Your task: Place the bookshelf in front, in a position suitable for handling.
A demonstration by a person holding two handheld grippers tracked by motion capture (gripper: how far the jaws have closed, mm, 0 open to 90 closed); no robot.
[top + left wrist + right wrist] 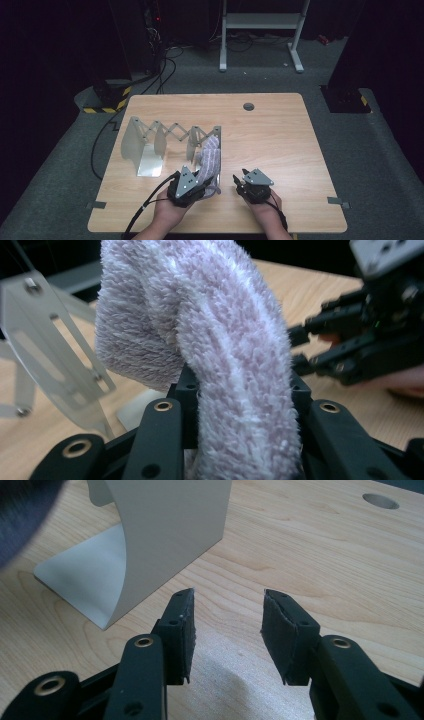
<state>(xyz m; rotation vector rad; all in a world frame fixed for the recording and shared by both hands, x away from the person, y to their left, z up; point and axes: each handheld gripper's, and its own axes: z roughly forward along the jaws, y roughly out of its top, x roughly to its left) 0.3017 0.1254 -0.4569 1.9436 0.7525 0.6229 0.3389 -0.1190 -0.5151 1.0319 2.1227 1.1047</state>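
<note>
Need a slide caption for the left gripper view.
Left hand-held gripper clamps a fluffy pale towel beside the metal rack.

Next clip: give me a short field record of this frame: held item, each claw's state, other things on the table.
held item: fluffy pale lilac sock, rising between the left claw's jaws
left claw: shut on the sock
right claw: open, nothing between the jaws, above bare wood
rack: folding metal rack with scissor links, standing left of centre
sock position: its far end lies against the rack's right end
table: light wood, round hole near the far edge
</note>
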